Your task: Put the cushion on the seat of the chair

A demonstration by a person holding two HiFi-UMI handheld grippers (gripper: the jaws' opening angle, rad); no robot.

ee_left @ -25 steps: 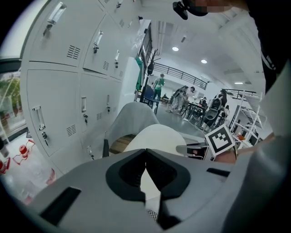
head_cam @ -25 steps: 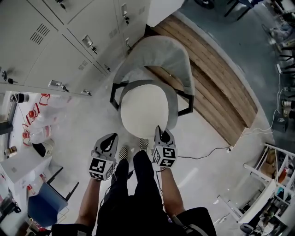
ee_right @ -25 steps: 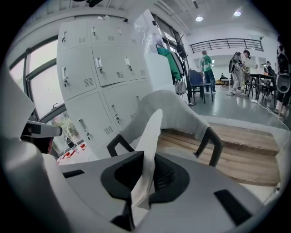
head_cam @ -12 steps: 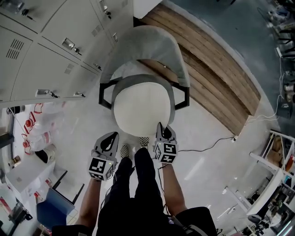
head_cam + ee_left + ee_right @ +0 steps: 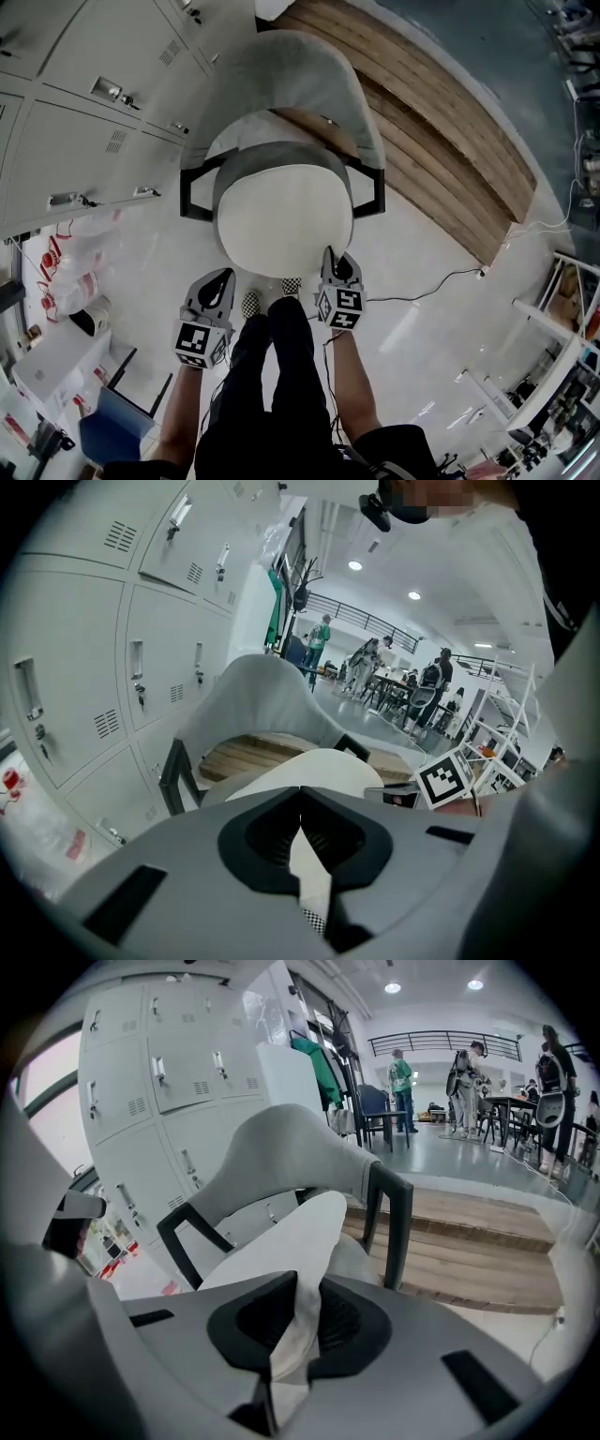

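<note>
Lowered nearer the seat [image 5: 281,156] of the grey shell chair [image 5: 281,80] since the earlier frame: round off-white fabric cushion [image 5: 284,220], near edge clenched in the right gripper [image 5: 331,259], the left gripper [image 5: 221,279] closed on nothing at near left; to be centred and levelled before release.

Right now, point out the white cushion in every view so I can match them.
Head view: cushion in the centre, slightly above the middle.
Left gripper view: cushion centre, lower half.
Right gripper view: cushion centre-left, lower half.
Shared landmark: the chair's grey backrest, just beyond the cushion in all three.
</note>
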